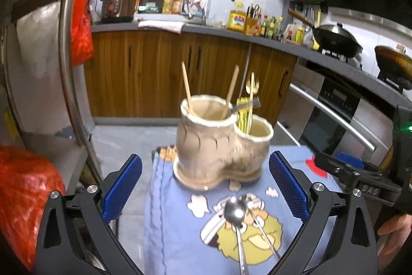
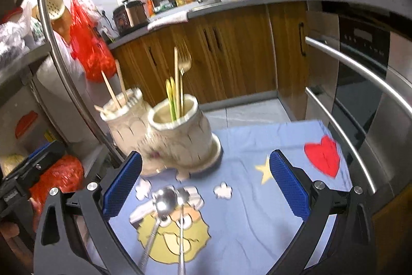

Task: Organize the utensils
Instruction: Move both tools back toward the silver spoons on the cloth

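A beige boot-shaped ceramic holder [image 1: 219,143] with two cups stands on a blue cartoon cloth [image 1: 180,236]. Its taller cup holds wooden chopsticks [image 1: 186,84]; its lower cup holds a gold fork [image 1: 251,86] and yellow-green sticks [image 1: 243,112]. Two steel spoons [image 1: 235,211] lie on the cloth just in front of the holder. My left gripper [image 1: 204,187] is open and empty, above the spoons. My right gripper [image 2: 206,184] is open and empty, with the holder [image 2: 167,138] ahead to the left and the spoons [image 2: 166,202] between its fingers.
A steel rack post [image 1: 74,68] and red plastic bags [image 1: 23,200] stand at the left. Wooden cabinets [image 1: 159,74] and an oven with bar handles [image 2: 360,74] lie behind and to the right. The right gripper's body [image 1: 360,177] shows at the left view's right edge.
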### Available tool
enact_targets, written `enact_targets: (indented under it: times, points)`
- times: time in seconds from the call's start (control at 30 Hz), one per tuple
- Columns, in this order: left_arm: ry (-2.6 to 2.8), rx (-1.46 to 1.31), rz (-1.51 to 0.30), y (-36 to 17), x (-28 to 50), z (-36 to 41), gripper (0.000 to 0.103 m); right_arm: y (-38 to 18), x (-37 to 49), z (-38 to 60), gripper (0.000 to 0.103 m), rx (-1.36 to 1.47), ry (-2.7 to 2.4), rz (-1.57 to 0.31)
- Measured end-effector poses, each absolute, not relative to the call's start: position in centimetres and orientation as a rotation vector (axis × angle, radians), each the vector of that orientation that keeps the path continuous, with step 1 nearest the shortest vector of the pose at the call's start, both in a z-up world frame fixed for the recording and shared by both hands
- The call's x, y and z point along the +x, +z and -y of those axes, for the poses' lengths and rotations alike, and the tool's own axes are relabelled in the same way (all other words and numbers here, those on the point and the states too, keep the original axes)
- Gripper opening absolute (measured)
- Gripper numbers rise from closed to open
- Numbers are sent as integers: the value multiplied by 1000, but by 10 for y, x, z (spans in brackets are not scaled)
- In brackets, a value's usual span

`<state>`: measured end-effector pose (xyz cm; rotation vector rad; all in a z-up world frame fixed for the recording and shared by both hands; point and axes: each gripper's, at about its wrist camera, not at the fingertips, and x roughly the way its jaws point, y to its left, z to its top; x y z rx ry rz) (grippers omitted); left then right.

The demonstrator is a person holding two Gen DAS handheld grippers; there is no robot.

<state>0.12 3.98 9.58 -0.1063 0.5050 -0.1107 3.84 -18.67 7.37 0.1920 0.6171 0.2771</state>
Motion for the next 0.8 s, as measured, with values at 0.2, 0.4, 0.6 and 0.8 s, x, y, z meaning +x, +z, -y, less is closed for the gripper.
enact_targets:
  times: [0.2,0.4,0.6,0.8]
  points:
    - [-108,-97,-572,62,3,-31,98,39,40,189,98,152,248,-676]
    - [-83,-89,-640,28,11,-31,98,20,41,195,98,99,224,-690]
    - [-94,-1,-729,-2,16,-25,98,10,41,195,98,48,253,-722]
    - [-177,66,-768,-7,8,-7,97,6,31,183,97,-57,328,-715]
